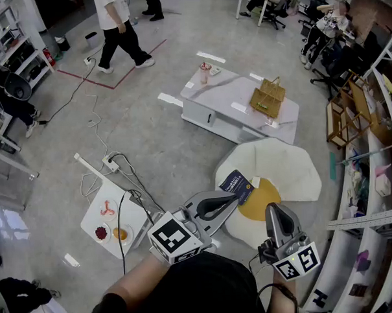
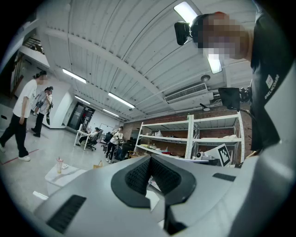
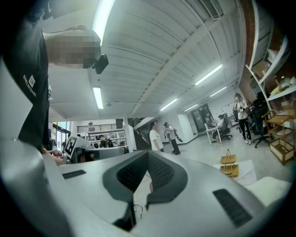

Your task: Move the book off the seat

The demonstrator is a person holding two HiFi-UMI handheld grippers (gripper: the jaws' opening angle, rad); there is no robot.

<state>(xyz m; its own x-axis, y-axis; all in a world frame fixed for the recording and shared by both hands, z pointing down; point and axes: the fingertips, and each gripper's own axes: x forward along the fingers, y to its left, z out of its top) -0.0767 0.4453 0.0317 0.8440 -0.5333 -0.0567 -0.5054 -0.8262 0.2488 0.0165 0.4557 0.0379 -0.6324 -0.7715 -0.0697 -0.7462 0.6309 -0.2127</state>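
legible text: none | book (image 1: 237,186): print too small | shirt (image 2: 268,92): print blurred

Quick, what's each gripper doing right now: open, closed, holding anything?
Left gripper: closed, holding nothing.
Right gripper: closed, holding nothing.

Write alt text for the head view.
A dark blue book lies on a white, fried-egg-shaped seat with a yellow centre. Nearer, the person holds the left gripper and right gripper, jaws shut and empty. Beyond stands a low white table bearing a basket.
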